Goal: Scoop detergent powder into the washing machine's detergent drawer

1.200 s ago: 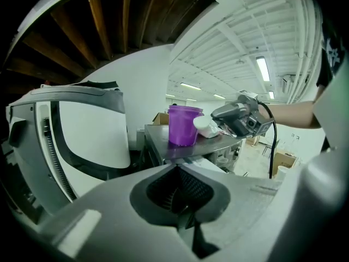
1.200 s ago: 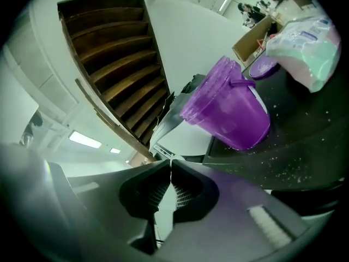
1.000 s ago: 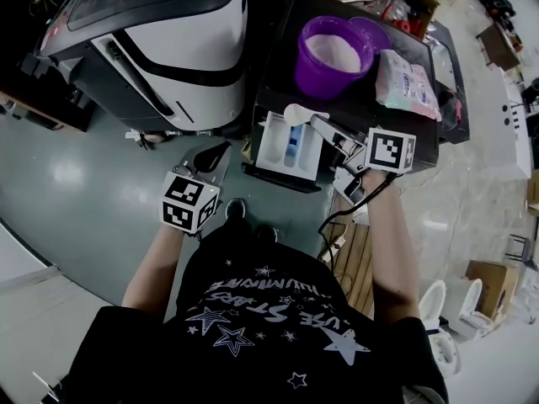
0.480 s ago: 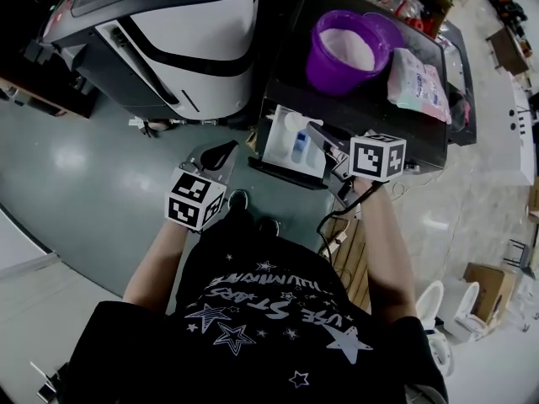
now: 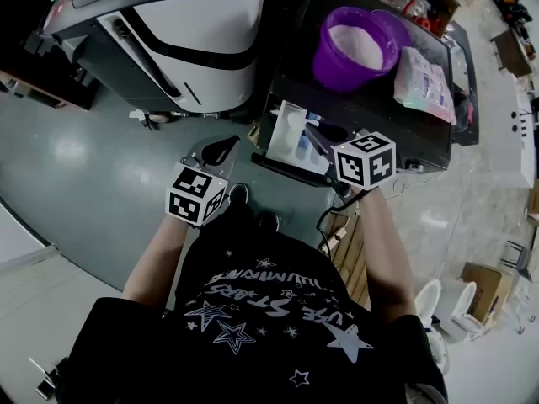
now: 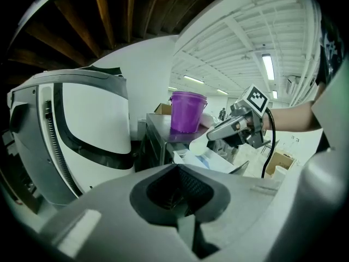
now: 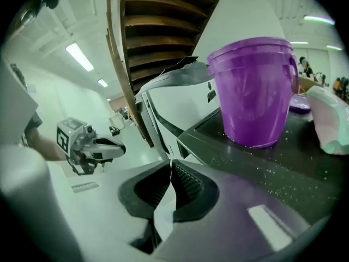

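The washing machine's detergent drawer (image 5: 282, 146) stands pulled out from the black-topped machine (image 5: 370, 112). My right gripper (image 5: 313, 135) reaches over it, shut on the handle of a white scoop (image 6: 197, 145). The scoop's bowl hangs just above the drawer (image 6: 210, 160). Between the right jaws only the white handle (image 7: 162, 214) shows. A purple bucket (image 5: 358, 45) with white powder stands on the machine's top, beyond the drawer. My left gripper (image 5: 217, 151) is to the left of the drawer, over the floor, shut and holding nothing.
A white and black appliance (image 5: 185, 32) stands left of the washing machine. A white bag (image 5: 425, 82) lies on the machine's top, right of the bucket (image 7: 253, 97). Grey floor (image 5: 76, 158) spreads to the left. A cable runs down from the right gripper.
My right gripper has moved left and nearer with the scoop, from the drawer's right edge to over its compartments. The left gripper has hardly moved.
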A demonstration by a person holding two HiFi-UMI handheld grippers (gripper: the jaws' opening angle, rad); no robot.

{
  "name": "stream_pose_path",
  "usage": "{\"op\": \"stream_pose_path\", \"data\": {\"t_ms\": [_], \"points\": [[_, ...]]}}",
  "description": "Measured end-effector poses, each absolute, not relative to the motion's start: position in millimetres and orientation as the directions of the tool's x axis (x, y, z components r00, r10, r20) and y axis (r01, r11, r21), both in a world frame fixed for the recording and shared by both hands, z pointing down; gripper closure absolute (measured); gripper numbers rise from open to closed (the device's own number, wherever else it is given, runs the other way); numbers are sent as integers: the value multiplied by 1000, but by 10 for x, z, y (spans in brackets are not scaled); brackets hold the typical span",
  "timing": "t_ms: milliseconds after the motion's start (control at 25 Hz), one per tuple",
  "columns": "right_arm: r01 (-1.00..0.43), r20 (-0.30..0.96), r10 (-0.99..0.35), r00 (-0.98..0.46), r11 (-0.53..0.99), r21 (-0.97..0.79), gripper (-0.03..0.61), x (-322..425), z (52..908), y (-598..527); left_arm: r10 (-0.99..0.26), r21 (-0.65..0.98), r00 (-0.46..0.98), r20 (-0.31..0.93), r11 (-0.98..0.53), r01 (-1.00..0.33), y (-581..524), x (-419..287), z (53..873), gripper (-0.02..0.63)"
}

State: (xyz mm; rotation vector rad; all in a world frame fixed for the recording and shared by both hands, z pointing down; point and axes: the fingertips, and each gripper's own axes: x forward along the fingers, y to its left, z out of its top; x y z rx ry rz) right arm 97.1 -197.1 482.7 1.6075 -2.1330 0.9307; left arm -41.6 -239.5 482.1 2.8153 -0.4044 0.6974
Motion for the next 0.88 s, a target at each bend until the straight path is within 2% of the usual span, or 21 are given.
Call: {"op": "stream_pose_path", "data": {"t_ms": [240,880], "points": [[-948,634,-707,-313,190,-256,545,843,4961,-1925,-214,143,849,484,-937,-318,-2384,-462,4842,612],[-935,704,-685,-188,345,86,545,758,5068,-1904,-212,147,849,483,-937,-318,-2382,-489,4863,612]]}}
